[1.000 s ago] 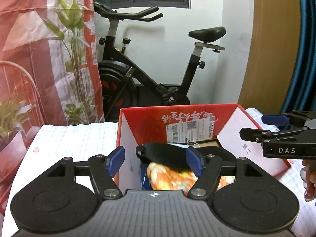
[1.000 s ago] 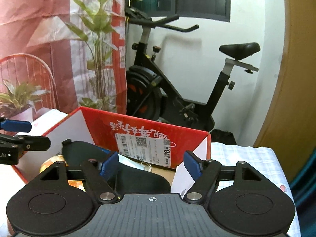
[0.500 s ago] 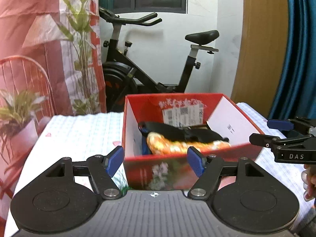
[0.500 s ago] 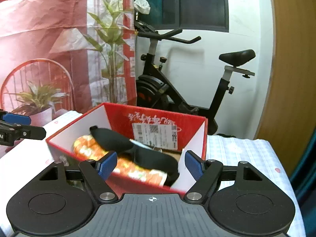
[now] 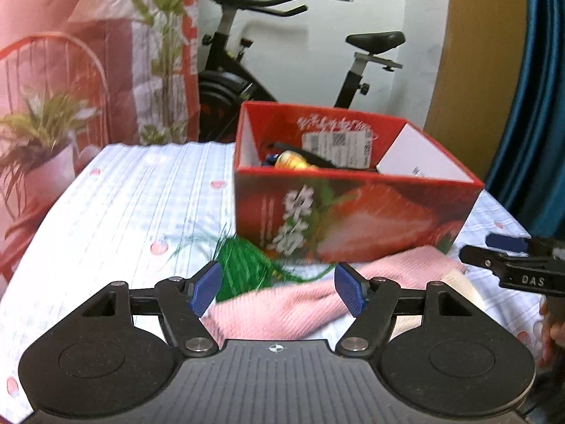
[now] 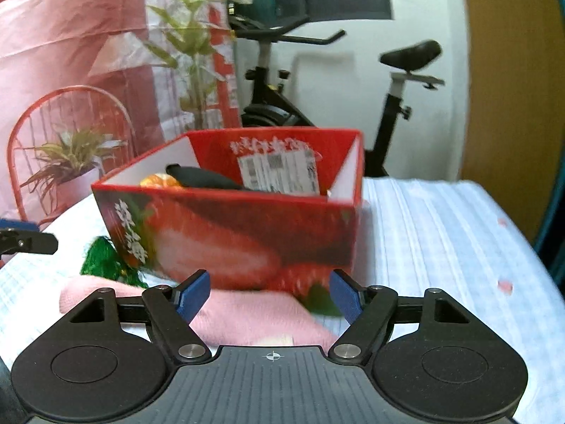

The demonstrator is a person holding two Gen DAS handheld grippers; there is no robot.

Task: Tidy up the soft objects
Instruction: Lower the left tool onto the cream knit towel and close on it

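A red strawberry-print box (image 5: 353, 212) stands on the bed; it also shows in the right wrist view (image 6: 247, 233). Inside lie an orange patterned soft item (image 5: 293, 160) and a black soft item (image 6: 204, 178). A pink knitted cloth (image 5: 317, 304) lies in front of the box, also seen in the right wrist view (image 6: 247, 318). A green tassel-like thing (image 5: 243, 268) lies beside it, against the box. My left gripper (image 5: 277, 291) is open and empty over the pink cloth. My right gripper (image 6: 270, 295) is open and empty over the same cloth.
The bed has a white checked sheet (image 5: 123, 212) with red dots. A potted plant (image 5: 39, 134) and a red wire chair (image 6: 70, 134) stand at the left. An exercise bike (image 5: 282, 63) stands behind the box. A blue curtain (image 5: 536, 106) hangs at the right.
Both grippers have drawn back and down from above the box to in front of it. The pink cloth and the green thing have come into view. The black item stays in the box.
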